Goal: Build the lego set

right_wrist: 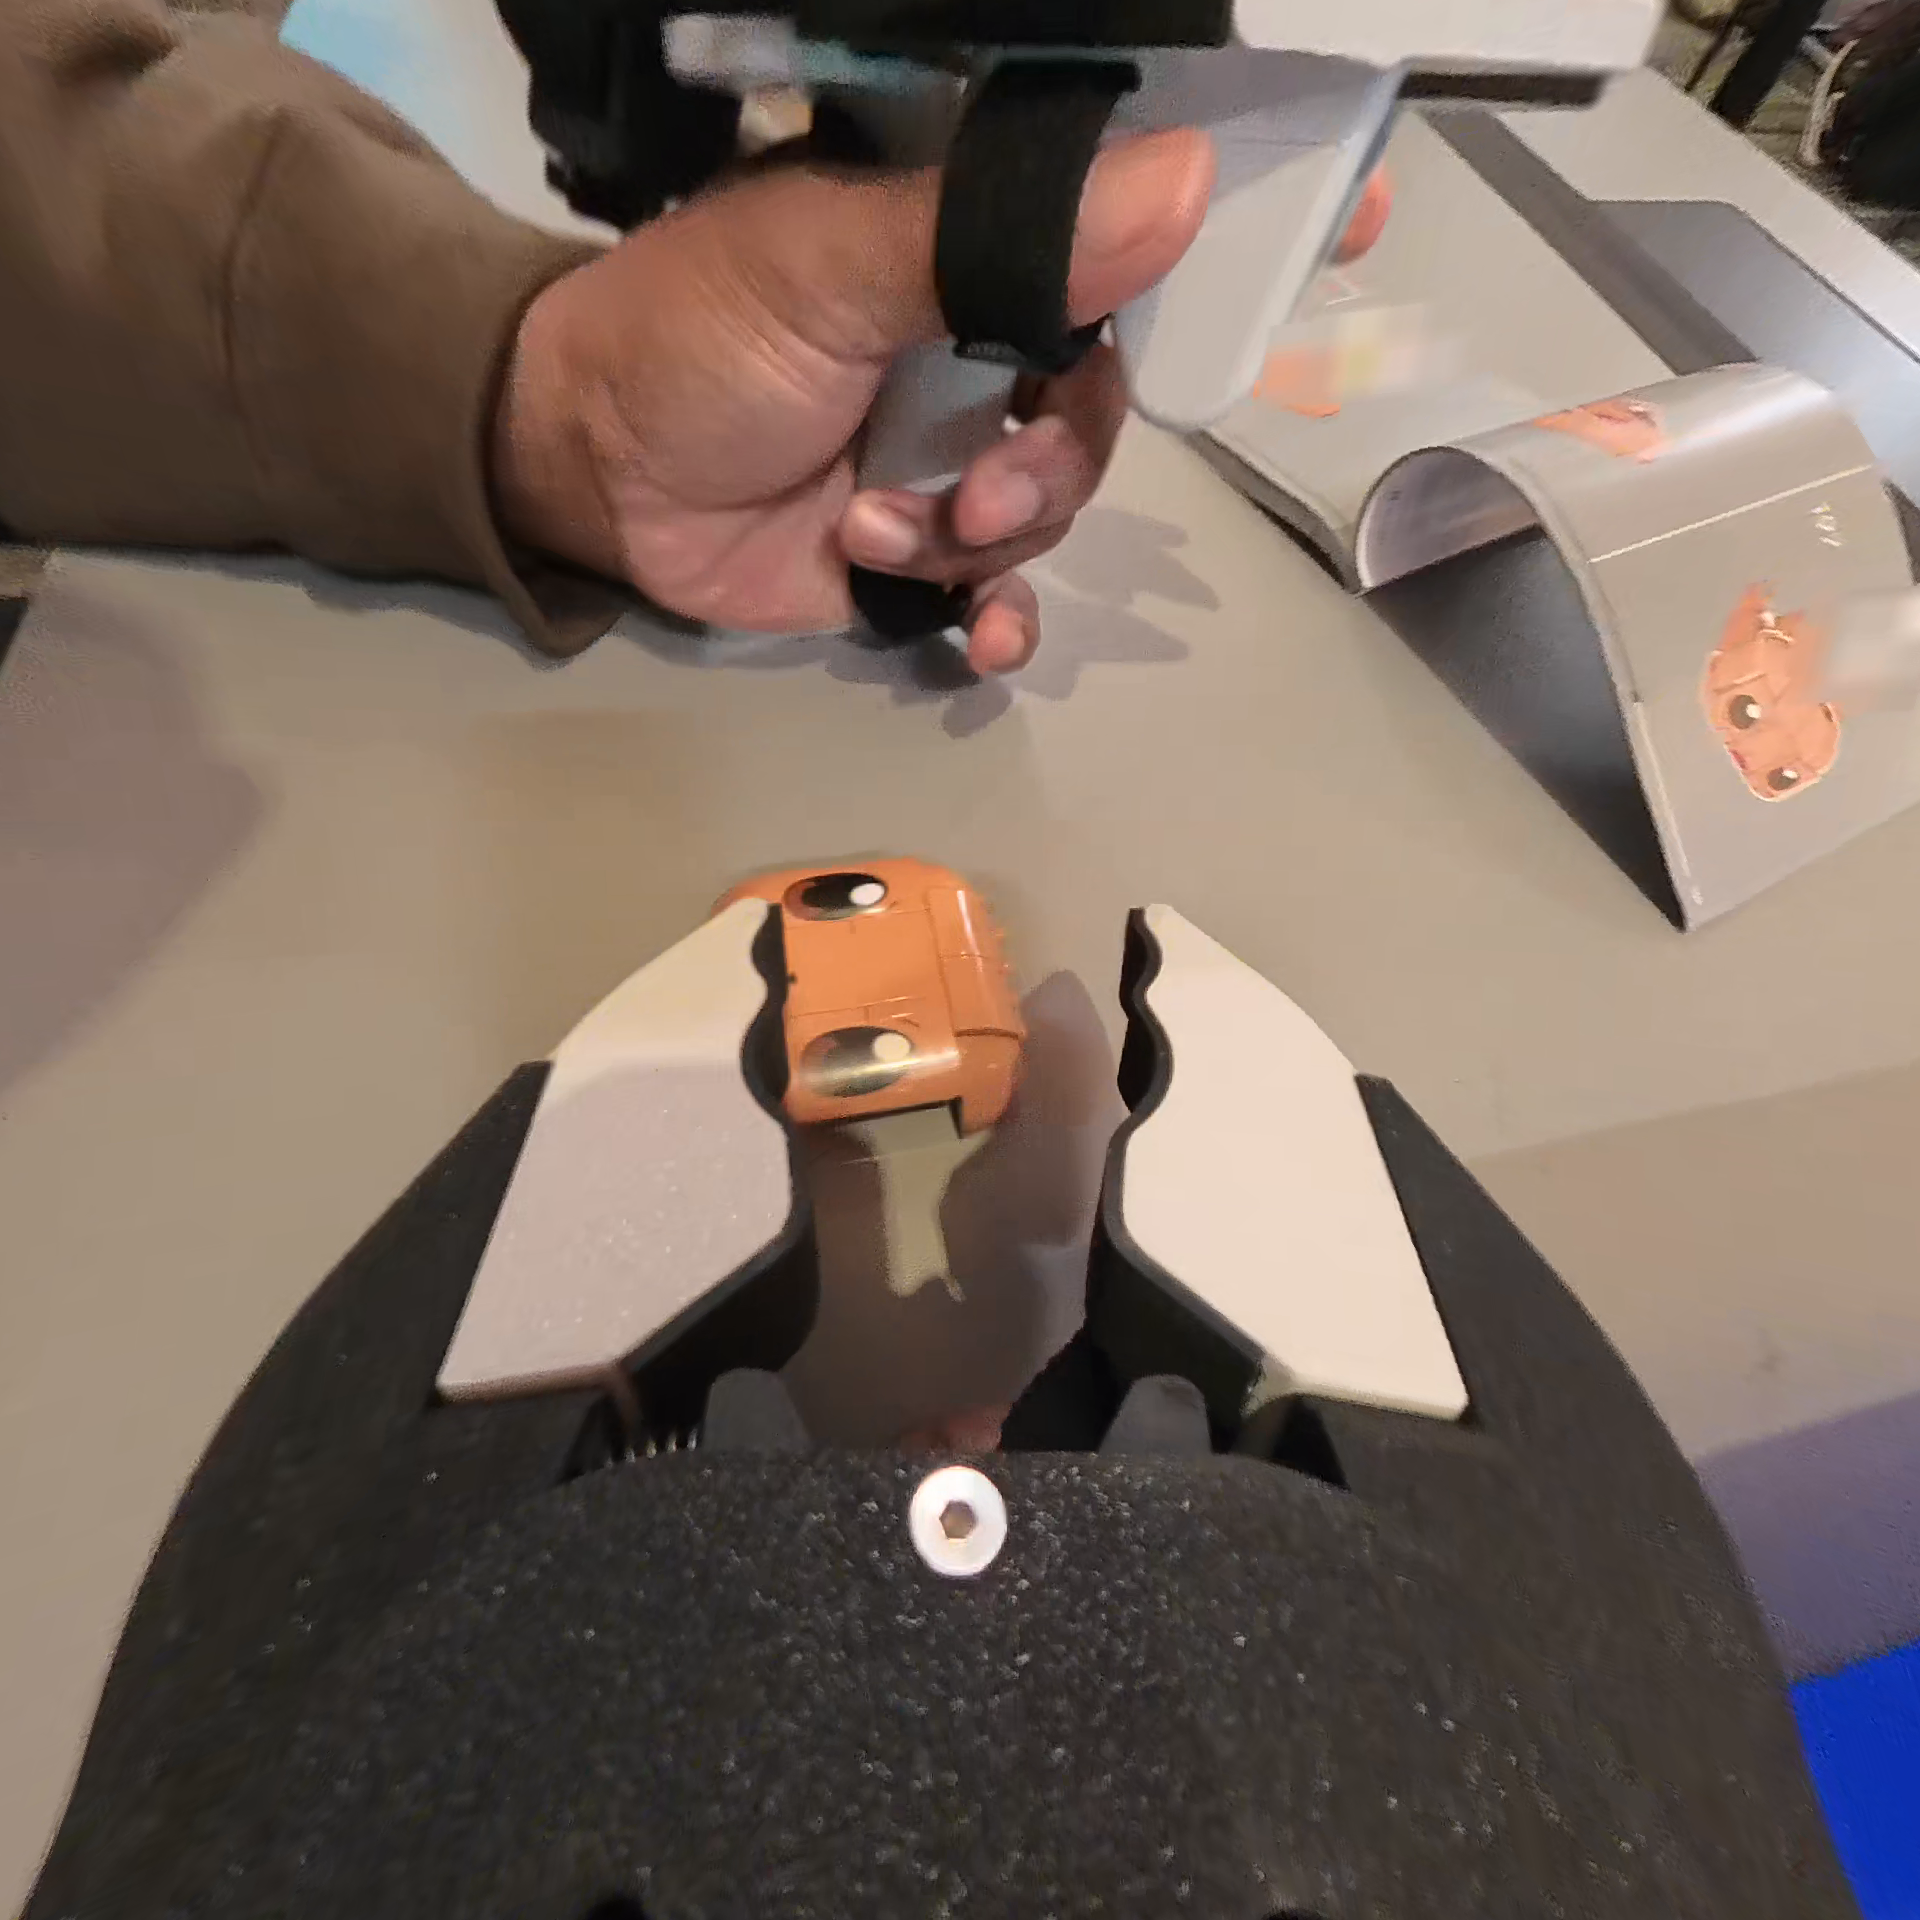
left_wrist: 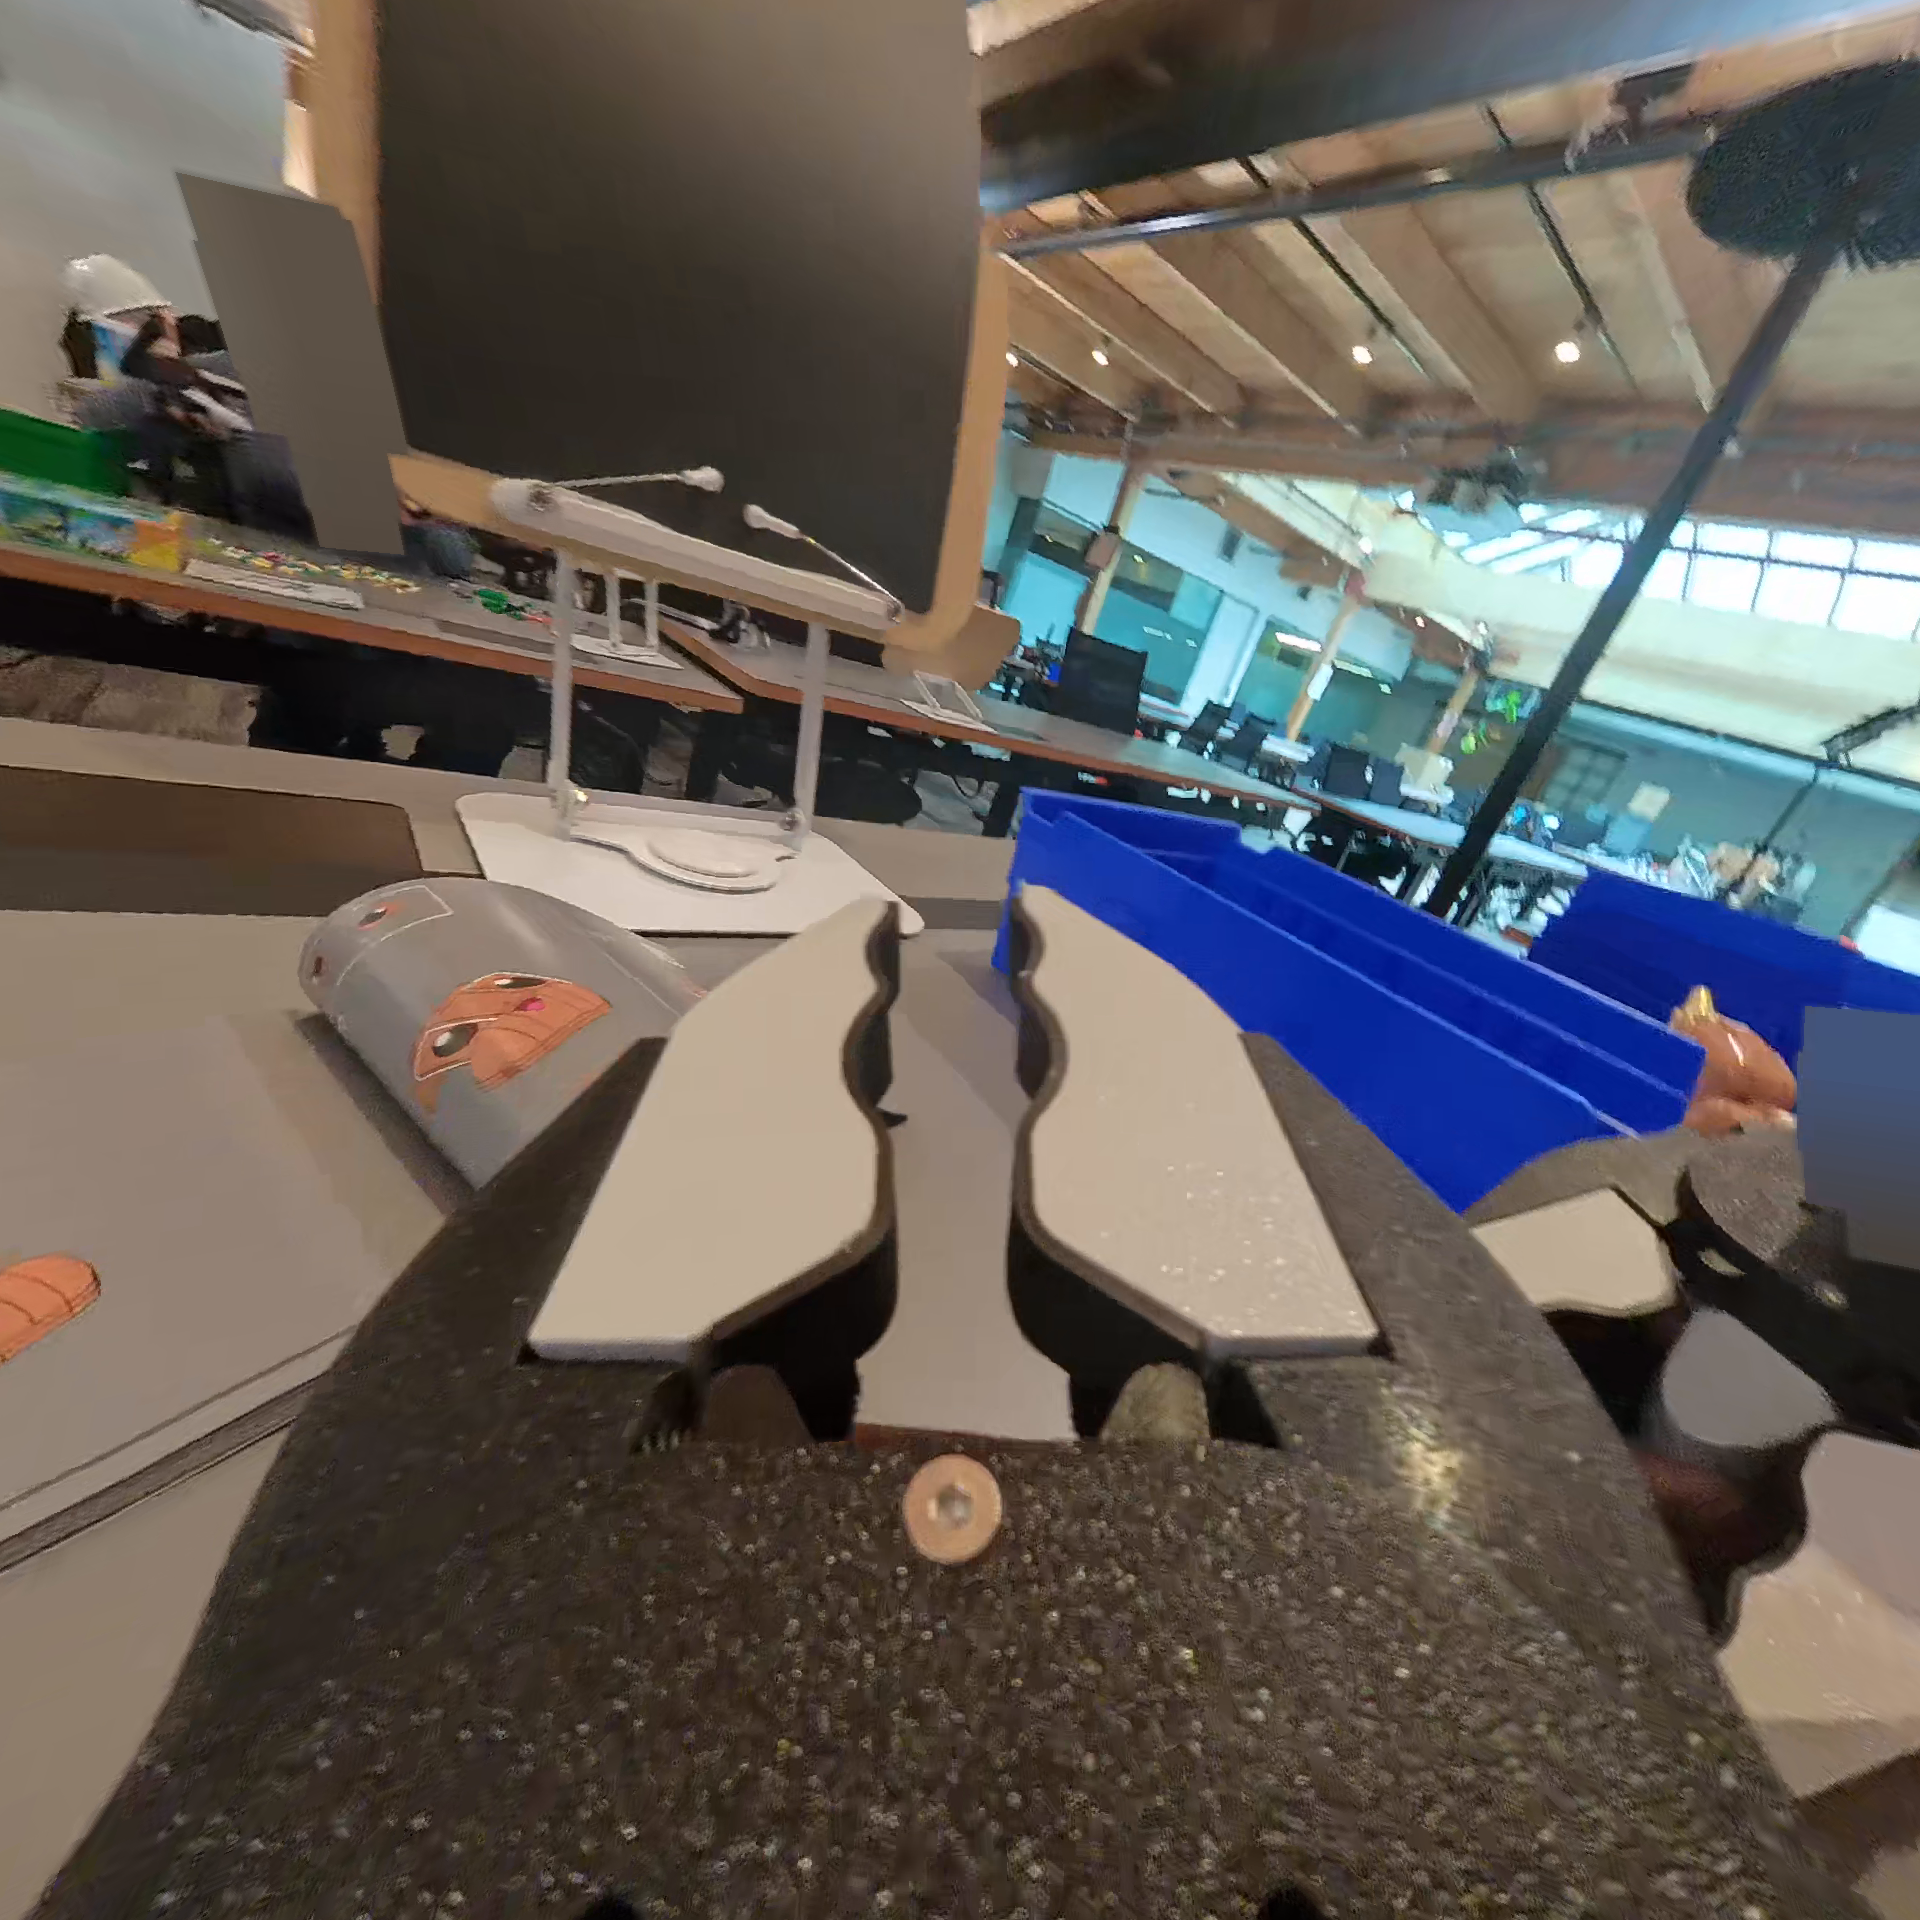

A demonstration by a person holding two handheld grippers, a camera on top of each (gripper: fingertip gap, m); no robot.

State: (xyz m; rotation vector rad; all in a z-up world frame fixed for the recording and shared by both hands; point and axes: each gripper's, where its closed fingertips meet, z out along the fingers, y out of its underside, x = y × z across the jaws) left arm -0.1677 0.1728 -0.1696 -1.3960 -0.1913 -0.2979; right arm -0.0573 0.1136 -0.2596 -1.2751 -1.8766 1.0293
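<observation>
An orange lego head piece (right_wrist: 894, 997) with two black eyes lies between the jaws of my right gripper (right_wrist: 945, 920). It rests against the left finger, and the right finger stands well clear of it. That gripper is open, low over the grey table (right_wrist: 416, 831). My left gripper (left_wrist: 954, 914) is empty, its jaws a narrow gap apart, above the table. In the left wrist view the orange piece (left_wrist: 1735, 1070) shows at the right edge, by a finger (left_wrist: 1569, 1257) of the right gripper. A hand (right_wrist: 790, 416) holds the left gripper at the top of the right wrist view.
An open instruction booklet (left_wrist: 468, 1018) with a curled page lies left of the left gripper; it also shows in the right wrist view (right_wrist: 1714, 623). Blue bins (left_wrist: 1351, 987) stand at the right. A white stand (left_wrist: 665, 862) holds a dark board behind.
</observation>
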